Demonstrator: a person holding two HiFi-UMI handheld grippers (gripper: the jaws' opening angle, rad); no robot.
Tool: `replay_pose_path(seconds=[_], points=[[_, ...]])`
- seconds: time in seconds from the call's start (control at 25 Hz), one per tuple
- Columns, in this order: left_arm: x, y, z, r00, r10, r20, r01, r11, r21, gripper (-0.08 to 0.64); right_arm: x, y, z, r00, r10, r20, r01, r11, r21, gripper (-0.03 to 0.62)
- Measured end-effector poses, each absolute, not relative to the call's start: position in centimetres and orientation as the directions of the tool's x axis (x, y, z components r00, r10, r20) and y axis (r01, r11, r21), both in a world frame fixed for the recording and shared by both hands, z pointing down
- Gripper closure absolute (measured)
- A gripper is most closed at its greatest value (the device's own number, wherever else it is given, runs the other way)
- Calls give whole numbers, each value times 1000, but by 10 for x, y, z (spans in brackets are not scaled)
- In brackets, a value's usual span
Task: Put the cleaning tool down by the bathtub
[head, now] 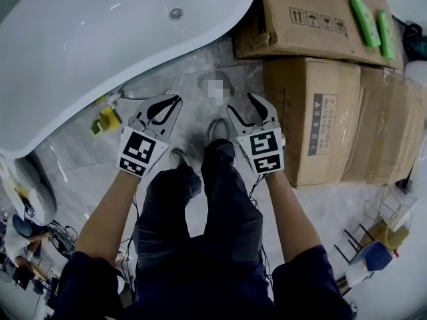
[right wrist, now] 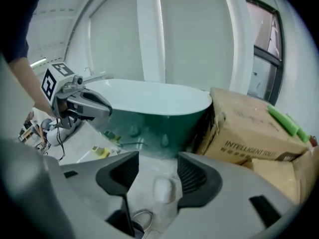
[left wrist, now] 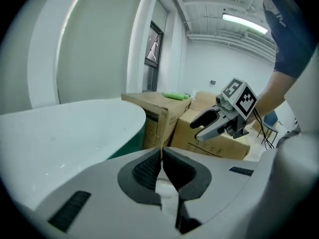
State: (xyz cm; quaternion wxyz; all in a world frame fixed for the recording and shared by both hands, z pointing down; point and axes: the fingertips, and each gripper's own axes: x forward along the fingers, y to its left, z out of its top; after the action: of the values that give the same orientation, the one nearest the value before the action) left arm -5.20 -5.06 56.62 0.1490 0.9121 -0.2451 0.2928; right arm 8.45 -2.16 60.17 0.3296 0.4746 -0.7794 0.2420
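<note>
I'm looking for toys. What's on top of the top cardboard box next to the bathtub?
Two long green things lie side by side on the cardboard box. The box looks closed, so whatever is inside stays hidden.

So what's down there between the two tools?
In the head view, only the person's own legs and pale shoes stand between the left tool and the right tool, on otherwise bare marbled floor.

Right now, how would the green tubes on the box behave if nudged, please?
The green tubes lie flat and look round, so they would probably roll. They seem slim plastic, so likely light. Near the box edge, one might fall.
</note>
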Motion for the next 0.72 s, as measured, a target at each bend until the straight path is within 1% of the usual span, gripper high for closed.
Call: replay_pose_path(seconds=[0.44,0.72], points=[[-65,-38,367,718,-485,499,-597,-798,83,522,58,-22,389,-405,-665,628,-873,485,-50,344],[-76,-14,267,714,-551,431,-632,-773,58,522,40,-13,275,-464,-711,529,-852,522,-46,344]])
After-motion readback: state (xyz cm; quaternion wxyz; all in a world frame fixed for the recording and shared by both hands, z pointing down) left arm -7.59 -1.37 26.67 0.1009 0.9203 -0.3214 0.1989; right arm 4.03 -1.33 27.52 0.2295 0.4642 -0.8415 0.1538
